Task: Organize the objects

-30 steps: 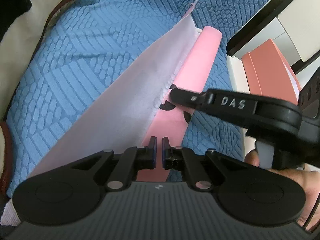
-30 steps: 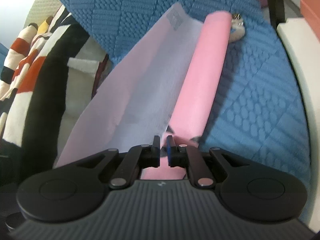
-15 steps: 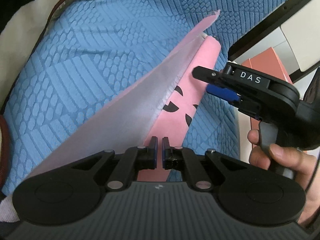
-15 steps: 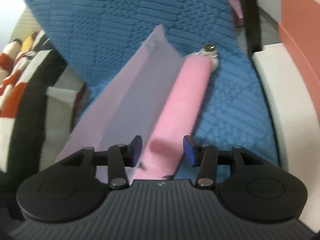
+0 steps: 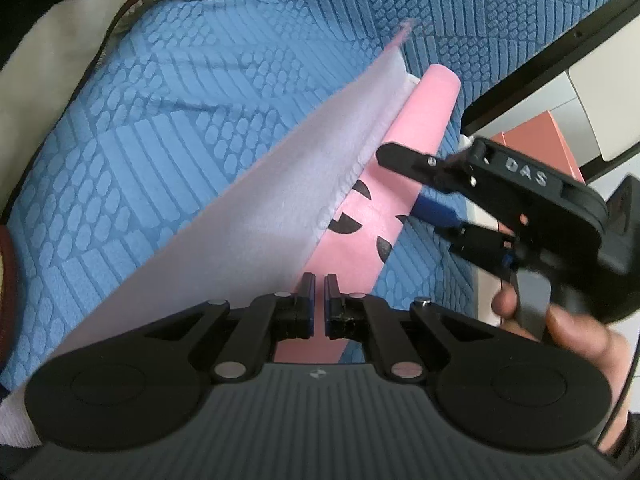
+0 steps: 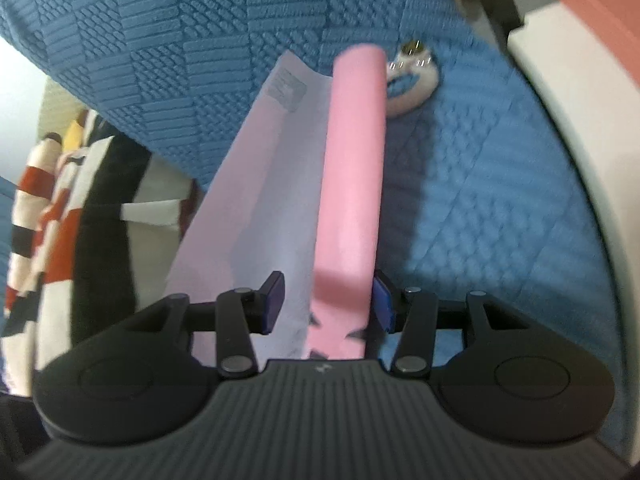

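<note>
My left gripper [image 5: 319, 300] is pinched shut on the near end of the pink cloth [image 5: 412, 148], which runs long and narrow straight away from me across the blue textured cover [image 5: 168, 128]. My right gripper [image 6: 329, 300] has just been opening; its jaws straddle the roll without squeezing. "DAS" is printed on its finger in the left view. Plenty of bare blue to the left; a white ledge [image 6: 568, 112] crowds the right edge.
</note>
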`<state>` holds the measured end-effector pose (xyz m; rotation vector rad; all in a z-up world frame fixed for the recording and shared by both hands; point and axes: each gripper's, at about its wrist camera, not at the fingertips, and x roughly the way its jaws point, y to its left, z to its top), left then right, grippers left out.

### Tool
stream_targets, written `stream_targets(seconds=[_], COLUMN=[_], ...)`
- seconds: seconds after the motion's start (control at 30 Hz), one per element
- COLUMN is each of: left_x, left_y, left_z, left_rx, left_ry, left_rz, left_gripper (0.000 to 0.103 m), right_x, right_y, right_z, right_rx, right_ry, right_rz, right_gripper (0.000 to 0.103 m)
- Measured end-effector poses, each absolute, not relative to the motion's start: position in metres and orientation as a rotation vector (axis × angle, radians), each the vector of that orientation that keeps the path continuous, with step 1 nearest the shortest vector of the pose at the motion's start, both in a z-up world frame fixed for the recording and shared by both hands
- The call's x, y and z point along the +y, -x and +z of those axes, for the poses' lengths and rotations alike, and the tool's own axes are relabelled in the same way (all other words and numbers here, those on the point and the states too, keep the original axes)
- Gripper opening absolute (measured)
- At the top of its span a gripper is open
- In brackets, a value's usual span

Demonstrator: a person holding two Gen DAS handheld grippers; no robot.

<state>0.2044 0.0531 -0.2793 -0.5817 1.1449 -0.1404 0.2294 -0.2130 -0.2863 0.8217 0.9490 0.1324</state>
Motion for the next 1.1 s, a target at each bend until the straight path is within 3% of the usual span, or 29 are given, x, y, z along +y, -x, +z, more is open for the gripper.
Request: stream_targets(seconds=[0.13,0.2,0.27,0.37,0.67,0.93,1.1], left_x=[0.052,0.053,0.054,0.054,0.044,0.018,-0.001], left_y=[-0.203,-0.203,-0.202,-0.201,-0.192,-0.180,-0.170], left_z=[-0.278,-0.278,-0.278,-0.278,-0.269,-0.257,-0.249], left_rx=[1.133,1.130,1.128,1.124,1.102,1.060,1.013], left_ry=[0.578,0.580,0.584,0.568,0.495,0.375,0.346], left_rz=[-0.131,-0.121,-0.112,-0.115,-0.146,-0.180,-0.227], left_gripper=[0.006,0.006,0.006,0.006,0.009,0.032,0.034], right_x=[-0.205,-0.198,-0.194,-0.192,-0.194,-0.204,-0.209], right_y=[-0.219,-0.217,-0.217,-0.218,-0.205,-0.195,-0.181], right_z=[-0.294,-0.292,-0.294,-0.297,-0.289,-0.286,-0.279], right_rx=[0.974,0.988,1.009,1.029,1.025,1.029,1.027], right_ry=[-0.946,-0.901,-0.871,-0.879,-0.875,-0.863,-0.802], right_rz=[0.213,0.210,0.197,0.173,0.161,0.145,0.145], right_gripper=[0.043,0.033,0.013,0.007,0.006,0.006,0.006])
